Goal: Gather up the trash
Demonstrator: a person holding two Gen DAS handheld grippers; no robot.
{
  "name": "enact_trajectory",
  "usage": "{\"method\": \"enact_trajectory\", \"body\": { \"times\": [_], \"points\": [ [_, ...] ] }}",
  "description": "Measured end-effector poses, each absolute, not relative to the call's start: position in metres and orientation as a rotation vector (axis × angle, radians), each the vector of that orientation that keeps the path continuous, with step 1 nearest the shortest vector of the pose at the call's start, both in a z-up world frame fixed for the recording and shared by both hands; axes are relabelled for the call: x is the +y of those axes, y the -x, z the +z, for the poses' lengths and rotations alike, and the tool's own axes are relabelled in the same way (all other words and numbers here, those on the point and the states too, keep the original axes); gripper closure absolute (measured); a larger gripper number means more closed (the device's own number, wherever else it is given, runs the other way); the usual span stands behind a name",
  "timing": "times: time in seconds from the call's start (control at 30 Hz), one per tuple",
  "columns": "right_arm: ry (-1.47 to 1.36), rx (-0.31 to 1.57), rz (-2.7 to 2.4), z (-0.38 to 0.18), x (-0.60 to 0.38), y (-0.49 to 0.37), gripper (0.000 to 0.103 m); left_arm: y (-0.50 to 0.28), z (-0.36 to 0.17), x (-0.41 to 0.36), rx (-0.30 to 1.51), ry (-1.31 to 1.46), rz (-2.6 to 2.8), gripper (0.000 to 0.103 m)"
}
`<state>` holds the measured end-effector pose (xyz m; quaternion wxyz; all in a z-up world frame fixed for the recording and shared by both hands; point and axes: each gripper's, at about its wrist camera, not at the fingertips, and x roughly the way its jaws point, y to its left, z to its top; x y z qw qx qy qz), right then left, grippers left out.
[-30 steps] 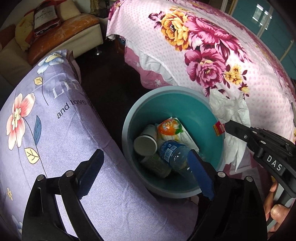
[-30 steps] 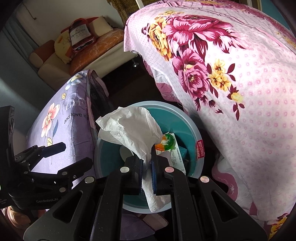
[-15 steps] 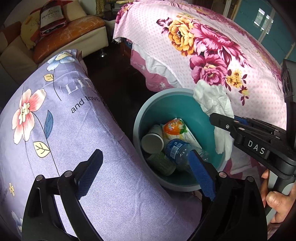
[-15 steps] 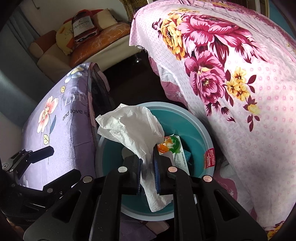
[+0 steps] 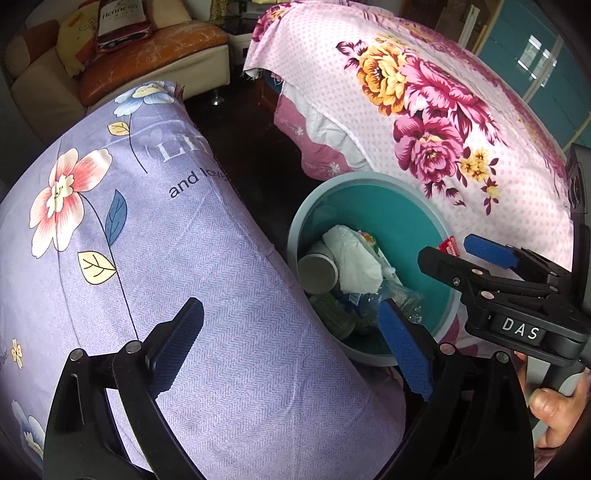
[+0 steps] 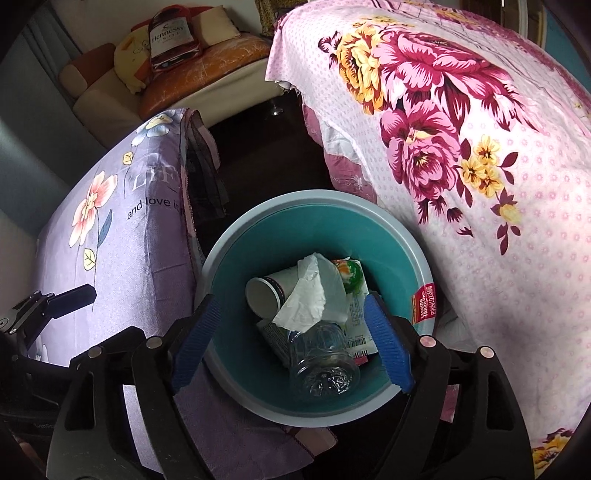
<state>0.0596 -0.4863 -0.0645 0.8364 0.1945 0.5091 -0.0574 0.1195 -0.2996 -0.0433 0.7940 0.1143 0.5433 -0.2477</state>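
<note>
Tissue point(image 6: 310, 295) lies crumpled atop the rubbish in the teal bin point(image 6: 258, 229), resting against a paper cup point(image 6: 264, 295) at its 9 o'clock, with a clear plastic bottle point(image 6: 323, 365) at its 6 o'clock and a green-and-orange wrapper point(image 6: 349, 273) at its 2 o'clock. We hold the right gripper point(image 6: 291, 343) directly above the bin mouth, jaws spread wide and gripping nothing, a position we judge suits a straight drop into the container. Our left gripper point(image 5: 291, 350) hangs over the lilac floral bedspread point(image 5: 110, 240), bin at its 2 o'clock, jaws likewise apart and empty, seemingly kept aside so it does not block the drop. The bin stands on the dark floor in the gap between that bed and the pink floral quilt point(image 6: 480, 147), within reach of both. A sofa point(image 6: 221, 70) with a bottle-print cushion point(image 6: 171, 35) sits at 12 o'clock. No further loose trash is visible on either bed from here.
</note>
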Motion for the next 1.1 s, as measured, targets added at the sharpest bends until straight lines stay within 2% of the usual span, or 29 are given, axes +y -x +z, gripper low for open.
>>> {"method": "enact_trajectory", "body": {
  "times": [0.33,1.1],
  "points": [
    [-0.362,1.104,-0.121,-0.051,-0.47,-0.04,0.007,-0.108,-0.023,-0.277,1.099,-0.265,-0.461,0.004],
    [-0.267,1.006,-0.132,0.004,-0.427,0.025,0.007,-0.063,0.0,-0.209,1.097,-0.203,-0.385,0.004]
  ]
}}
